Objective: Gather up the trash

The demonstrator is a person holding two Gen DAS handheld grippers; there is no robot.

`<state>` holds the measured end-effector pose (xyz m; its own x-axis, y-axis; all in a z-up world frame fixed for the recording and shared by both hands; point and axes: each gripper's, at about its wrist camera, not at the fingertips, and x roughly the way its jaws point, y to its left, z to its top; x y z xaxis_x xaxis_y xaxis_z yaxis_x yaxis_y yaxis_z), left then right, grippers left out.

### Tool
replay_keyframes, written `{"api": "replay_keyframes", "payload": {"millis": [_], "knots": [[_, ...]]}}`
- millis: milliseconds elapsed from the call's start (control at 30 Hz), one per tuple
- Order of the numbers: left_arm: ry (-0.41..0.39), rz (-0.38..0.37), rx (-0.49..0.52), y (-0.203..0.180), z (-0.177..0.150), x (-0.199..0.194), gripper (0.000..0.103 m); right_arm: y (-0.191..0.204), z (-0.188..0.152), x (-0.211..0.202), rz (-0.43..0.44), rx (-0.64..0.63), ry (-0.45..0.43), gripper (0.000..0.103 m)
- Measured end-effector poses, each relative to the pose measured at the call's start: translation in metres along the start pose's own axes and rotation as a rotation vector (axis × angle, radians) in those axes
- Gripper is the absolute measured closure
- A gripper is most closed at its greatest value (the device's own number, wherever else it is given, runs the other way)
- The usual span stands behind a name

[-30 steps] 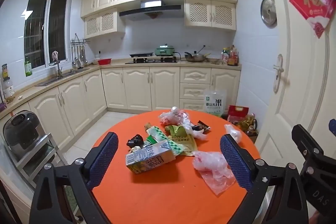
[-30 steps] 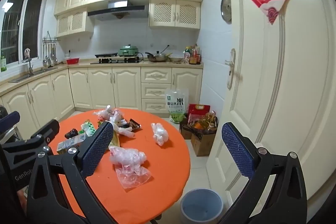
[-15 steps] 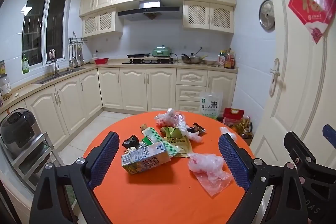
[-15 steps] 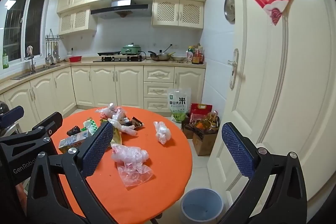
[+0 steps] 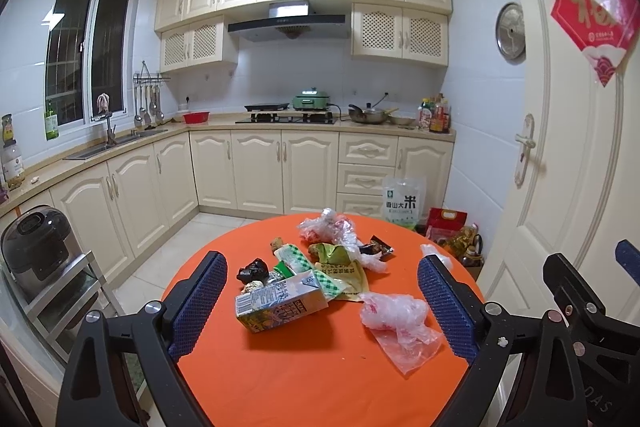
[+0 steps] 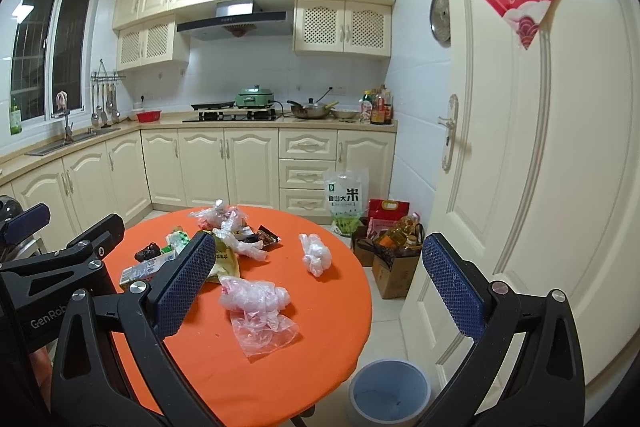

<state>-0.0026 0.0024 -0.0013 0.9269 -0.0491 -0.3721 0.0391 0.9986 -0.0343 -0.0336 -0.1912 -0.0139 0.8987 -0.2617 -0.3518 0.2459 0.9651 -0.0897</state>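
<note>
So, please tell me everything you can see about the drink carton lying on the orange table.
The drink carton is a rectangular paper box lying on its side on the orange table, at the near left edge of the trash pile. Its top end is pale blue-white with printing, its lower part yellow-green with pictures, and a barcode panel faces the left wrist camera. It looks slightly dented. A green checked wrapper lies against its far side. Neither gripper touches it.

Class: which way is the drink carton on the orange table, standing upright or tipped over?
Tipped over: the drink carton lies on its long side on the orange table, printed face up.
</note>
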Motion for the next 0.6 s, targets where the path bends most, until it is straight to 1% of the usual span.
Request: {"api": "replay_keyframes", "payload": {"millis": [600], "knots": [[-0.003, 0.001, -0.002, 0.0000, 0.0016, -0.0082, 0.009, -0.0020, 0.0050, -0.0059, 0.004, -0.005, -0.008, 0.000]]}}
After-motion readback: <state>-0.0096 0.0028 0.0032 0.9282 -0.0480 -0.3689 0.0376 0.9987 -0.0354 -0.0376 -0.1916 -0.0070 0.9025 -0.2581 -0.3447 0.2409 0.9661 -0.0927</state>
